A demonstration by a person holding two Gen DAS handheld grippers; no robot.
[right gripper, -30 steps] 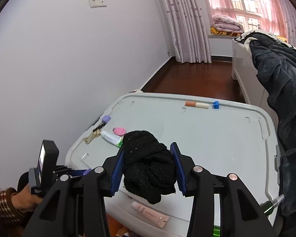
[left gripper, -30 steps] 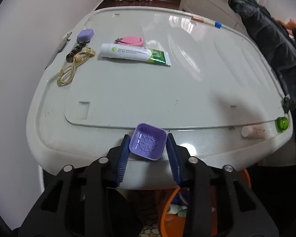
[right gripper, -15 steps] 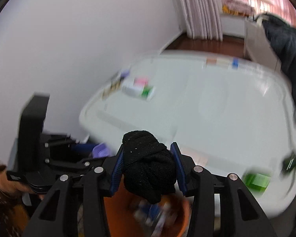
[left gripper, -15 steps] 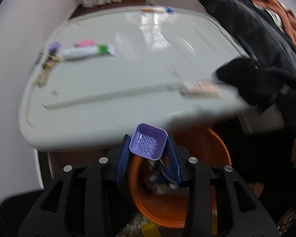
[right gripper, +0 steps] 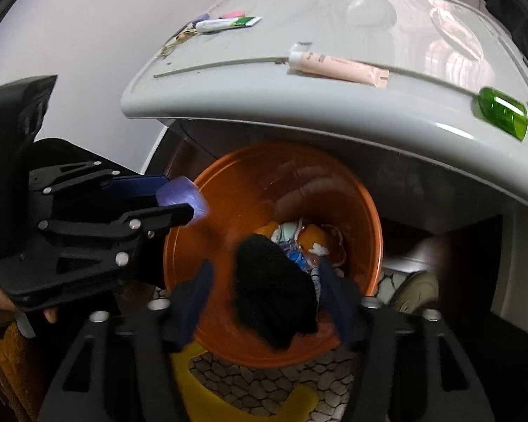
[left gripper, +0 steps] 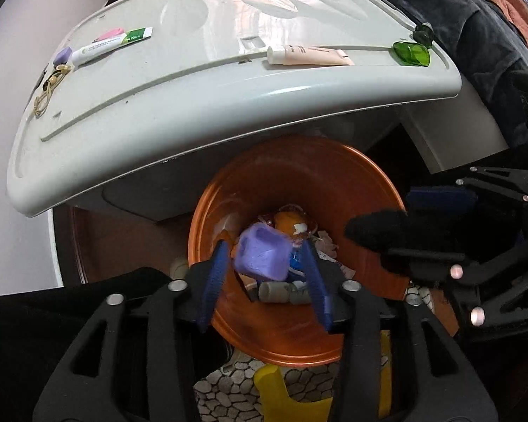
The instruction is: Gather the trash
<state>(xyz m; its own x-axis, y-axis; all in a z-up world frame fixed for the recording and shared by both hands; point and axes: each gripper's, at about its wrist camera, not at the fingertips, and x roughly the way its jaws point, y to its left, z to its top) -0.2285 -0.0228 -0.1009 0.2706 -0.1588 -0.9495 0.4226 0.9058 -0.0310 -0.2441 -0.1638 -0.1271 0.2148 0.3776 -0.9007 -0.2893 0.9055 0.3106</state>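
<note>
both grippers now hang over the orange bin at frame centre, jaws just widened, left gripper dropping the purple cap, right gripper the black cloth, so both pieces look binned.

Purple cup: motion-blurred between the left jaws; contact with the pads unreadable.
Black cloth: blurred between the right jaws; its lower end hides part of the bin wall.
Trash under both jaws: partly covered by cup and cloth, pieces too mixed to name.
Right fingers: smeared by motion.
Yellow item below the jaws: cut by the lower edge.
Tube print: too small to read.
Shoe, right of the jaws: blurred.
</note>
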